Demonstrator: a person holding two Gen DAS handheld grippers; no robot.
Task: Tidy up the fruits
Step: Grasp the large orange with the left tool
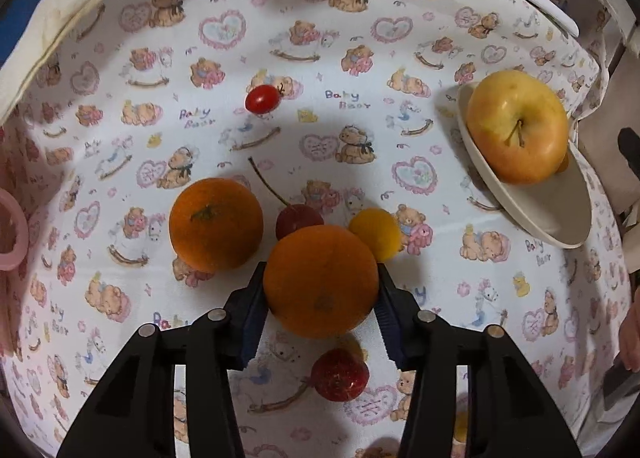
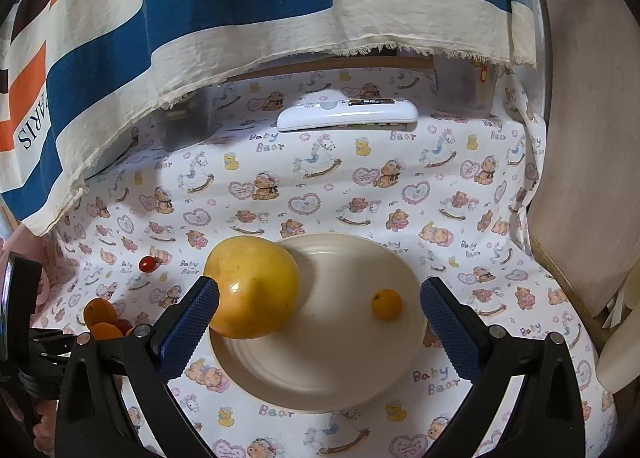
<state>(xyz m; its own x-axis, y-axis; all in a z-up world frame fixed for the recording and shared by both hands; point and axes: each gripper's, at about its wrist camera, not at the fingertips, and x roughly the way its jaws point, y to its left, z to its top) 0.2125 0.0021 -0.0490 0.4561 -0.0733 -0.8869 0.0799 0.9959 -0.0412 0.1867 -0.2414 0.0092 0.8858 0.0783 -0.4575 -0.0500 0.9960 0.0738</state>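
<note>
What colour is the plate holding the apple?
Cream plate, clearest in the right wrist view, under the apple.

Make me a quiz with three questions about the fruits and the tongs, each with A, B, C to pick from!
1. Where is the big yellow apple?
A. on the cream plate
B. on the white remote
C. between the left tongs

2. How many fruits lie on the plate?
A. none
B. two
C. five

3. What are the left tongs doing?
A. hanging open over nothing
B. holding a cherry
C. squeezing an orange

Answers:
1 A: the apple sits on the near-left part of the plate.
2 B: only the apple and a small yellow-orange fruit are on it, and the open right tongs hang above, holding nothing.
3 C: both pads of the left tongs press the sides of the orange, while a second orange and a cherry stay on the cloth.
</note>
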